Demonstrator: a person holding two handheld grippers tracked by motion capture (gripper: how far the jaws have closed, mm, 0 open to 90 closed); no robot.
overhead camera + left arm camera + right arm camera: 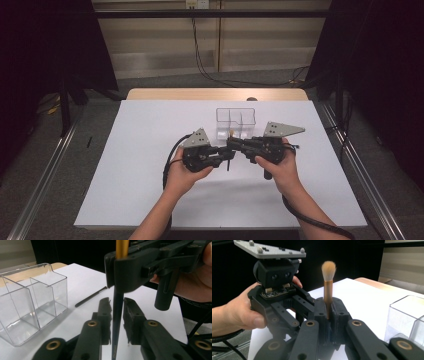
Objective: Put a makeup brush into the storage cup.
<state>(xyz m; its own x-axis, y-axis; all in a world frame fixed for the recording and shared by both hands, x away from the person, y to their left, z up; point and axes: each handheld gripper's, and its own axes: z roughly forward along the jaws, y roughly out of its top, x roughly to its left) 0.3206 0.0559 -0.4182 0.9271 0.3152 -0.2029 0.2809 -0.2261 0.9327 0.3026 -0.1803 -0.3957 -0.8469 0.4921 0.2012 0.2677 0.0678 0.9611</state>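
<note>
A makeup brush with a tan tuft, a gold ferrule and a thin black handle stands upright between the two grippers, which face each other above the middle of the table. My right gripper is shut on the ferrule, tuft up, as the left gripper view also shows. My left gripper has its jaws on either side of the handle with narrow gaps, the pads not pressing. From above, the left gripper and the right gripper meet tip to tip.
A clear plastic organizer with dividers stands empty just beyond the grippers, to the left in the left gripper view. A thin black stick lies on the white sheet past the left jaws. Dark curtains flank the table.
</note>
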